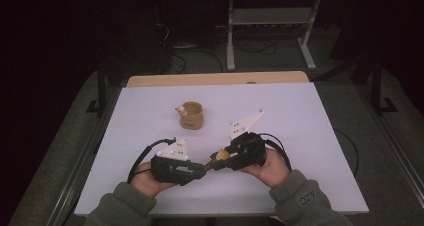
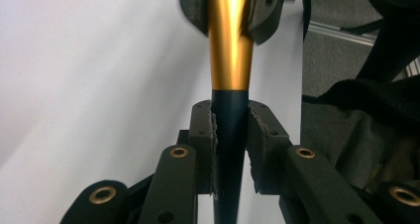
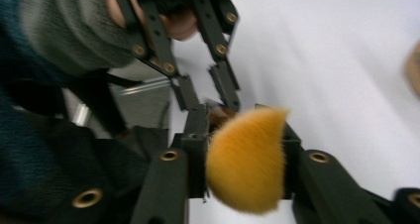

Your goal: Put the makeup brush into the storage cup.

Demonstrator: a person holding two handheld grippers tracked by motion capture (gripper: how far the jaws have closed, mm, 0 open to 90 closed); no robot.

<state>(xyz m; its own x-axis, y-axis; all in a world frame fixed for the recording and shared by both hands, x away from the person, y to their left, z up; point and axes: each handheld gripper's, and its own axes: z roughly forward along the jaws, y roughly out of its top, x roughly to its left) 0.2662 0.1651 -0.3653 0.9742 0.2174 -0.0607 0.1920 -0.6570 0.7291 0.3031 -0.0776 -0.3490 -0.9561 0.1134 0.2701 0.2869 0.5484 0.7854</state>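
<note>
The left claw (image 1: pixel 200 170) is clamped on the thin dark end of a makeup brush (image 2: pixel 230 45). In the left gripper view the dark handle (image 2: pixel 229 135) sits tight between the two black pads (image 2: pixel 205 135), and the shiny gold part of the brush runs straight out past the tips.

The right claw (image 1: pixel 220 158) is closed on the other end of the same brush. In the right gripper view the fluffy orange bristles (image 3: pixel 245 159) puff out between its jaws and cover most of the gap. In the left gripper view the right claw's two tips sit on each side of the gold part, far out in front of the left claw.

In the high view the two claws point at each other, tip to tip, just above the white tabletop (image 1: pixel 300 151). The brush lies between them like a little bridge. The left hand (image 1: pixel 147 178) and the right hand (image 1: pixel 272 166) each hold a claw from below, and both wear grey-green sleeves (image 1: pixel 310 201).

A small brown cup (image 1: pixel 192 115) stands on the tabletop past both claws, well apart from them. Something small and pale (image 1: pixel 181 109) pokes out at its rim. I cannot tell what it is.
</note>
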